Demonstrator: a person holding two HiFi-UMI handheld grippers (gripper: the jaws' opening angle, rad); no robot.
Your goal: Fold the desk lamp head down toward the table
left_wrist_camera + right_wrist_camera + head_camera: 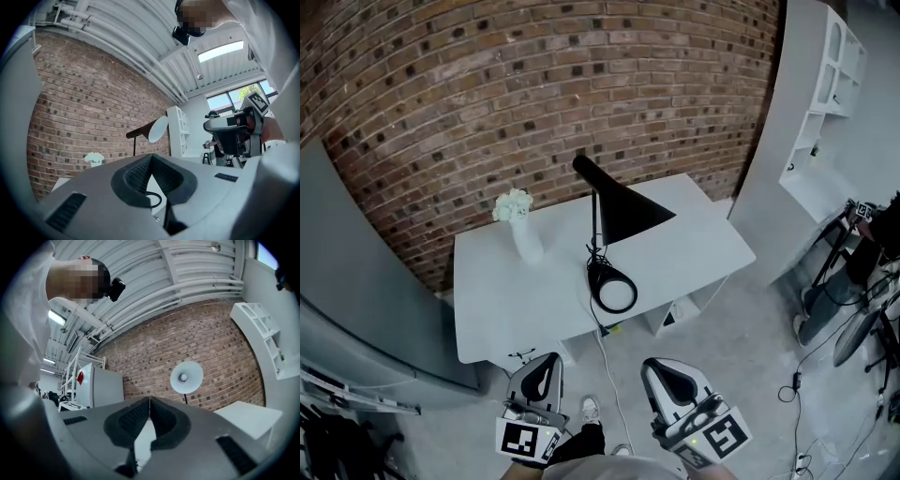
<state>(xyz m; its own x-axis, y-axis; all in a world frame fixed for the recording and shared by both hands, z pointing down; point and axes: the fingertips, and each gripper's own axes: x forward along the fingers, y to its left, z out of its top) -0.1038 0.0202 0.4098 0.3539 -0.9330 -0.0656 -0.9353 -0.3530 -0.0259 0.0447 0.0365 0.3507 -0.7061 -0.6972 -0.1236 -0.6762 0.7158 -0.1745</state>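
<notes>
A black desk lamp stands on the white table [506, 309]. Its cone head [628, 214] is raised and tilted, above a ring base [613, 287]. My left gripper [546, 362] and right gripper [664, 367] hang side by side short of the table's near edge, well apart from the lamp, both shut on nothing. In the left gripper view the lamp head [157, 128] shows beyond the shut left gripper [151, 156]. From the right gripper view, the head's pale inside and bulb [186, 377] face the shut right gripper [150, 399].
A white vase of flowers [517, 225] stands on the table left of the lamp. The lamp's cable [606, 361] runs down to the floor between the grippers. A white shelf unit [825, 94] stands at the right, a grey cabinet [356, 281] at the left, a brick wall behind.
</notes>
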